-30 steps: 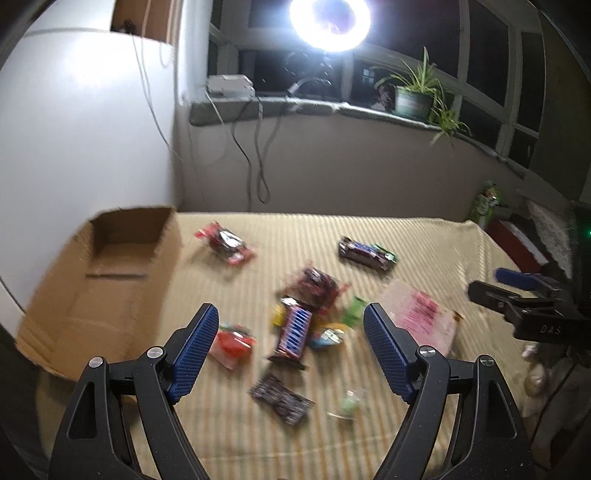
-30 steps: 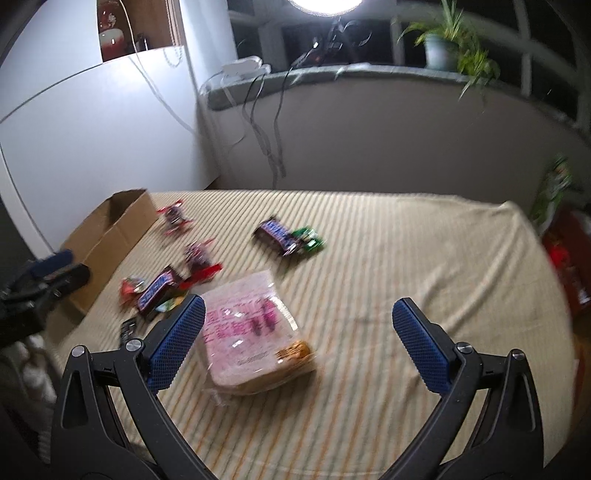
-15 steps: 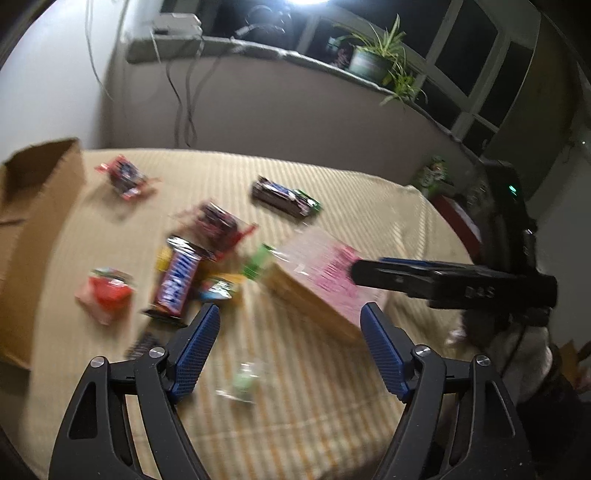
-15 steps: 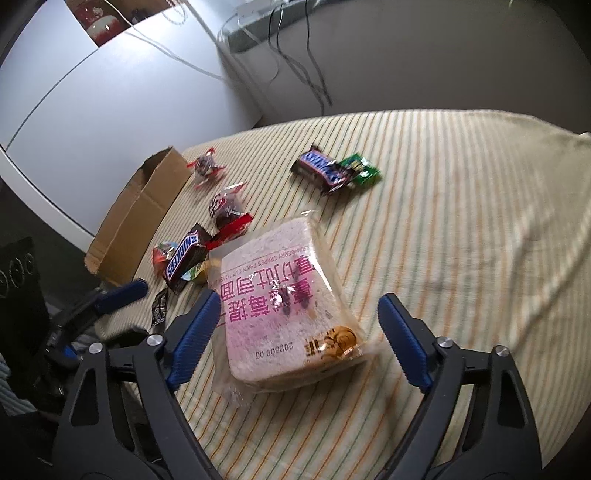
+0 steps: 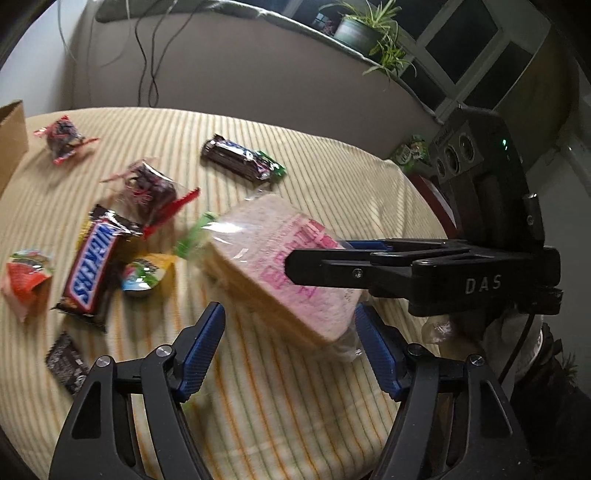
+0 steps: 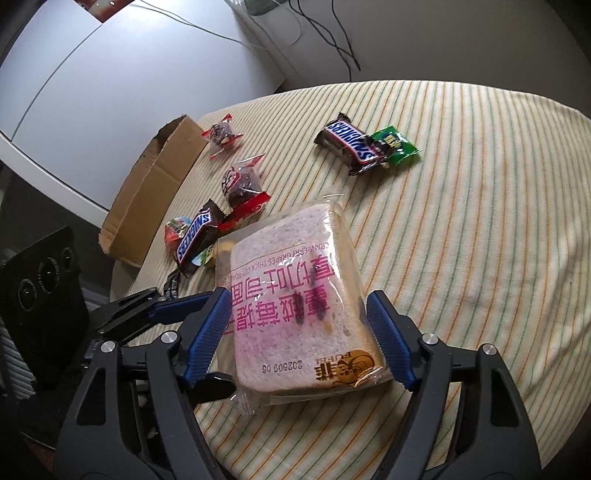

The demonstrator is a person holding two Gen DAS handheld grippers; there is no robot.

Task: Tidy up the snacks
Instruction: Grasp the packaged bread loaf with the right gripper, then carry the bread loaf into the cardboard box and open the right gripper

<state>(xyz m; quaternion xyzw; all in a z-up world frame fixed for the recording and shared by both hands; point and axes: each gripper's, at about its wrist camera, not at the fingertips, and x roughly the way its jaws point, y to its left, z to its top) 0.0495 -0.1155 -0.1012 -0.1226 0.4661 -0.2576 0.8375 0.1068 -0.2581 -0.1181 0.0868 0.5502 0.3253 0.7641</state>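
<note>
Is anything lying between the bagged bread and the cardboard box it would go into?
Yes. In the right wrist view the near Snickers bar, a small jelly cup and a red-wrapped cake lie between the bread and the cardboard box.

Striped yellow cloth (image 6: 480, 221) covering the table, grey wall (image 5: 240, 74) running behind, potted plant (image 5: 365, 26) sitting on the sill, dark windows (image 5: 476, 48) showing above, cables (image 5: 147, 55) hanging down

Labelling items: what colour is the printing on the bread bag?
Pink, on the bread bag, clearest in the right wrist view.
</note>
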